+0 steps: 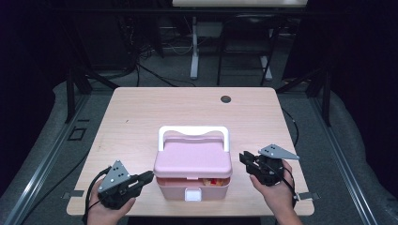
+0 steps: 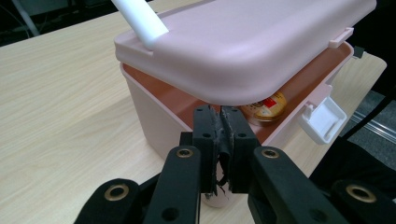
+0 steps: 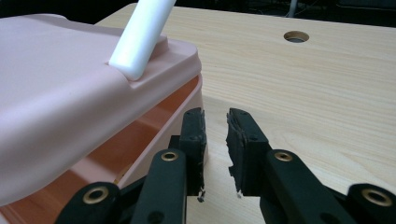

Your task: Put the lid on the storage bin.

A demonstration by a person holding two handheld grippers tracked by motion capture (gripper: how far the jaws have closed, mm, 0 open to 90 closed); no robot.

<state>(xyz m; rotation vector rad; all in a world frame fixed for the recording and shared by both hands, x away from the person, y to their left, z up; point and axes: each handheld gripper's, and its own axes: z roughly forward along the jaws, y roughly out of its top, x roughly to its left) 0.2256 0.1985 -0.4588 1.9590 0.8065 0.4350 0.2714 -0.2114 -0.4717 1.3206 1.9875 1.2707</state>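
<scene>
Pale woodgrain table [image 1: 141, 117] bears a glossy pink box [image 1: 192, 161]; left tool [image 1: 149, 176] closed empty, right tool [image 1: 245, 158] slightly parted.

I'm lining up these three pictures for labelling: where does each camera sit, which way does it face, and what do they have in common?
High view: above the person's side, looking forward and down on the table; both hands, left gripper and right gripper flank the pink box.
Left gripper view: rides the left gripper, jaws together, tips under the raised lid.
Right gripper view: rides the right gripper, jaws slightly apart beside the box's side.
Shared: pink box, white handle, table.
</scene>
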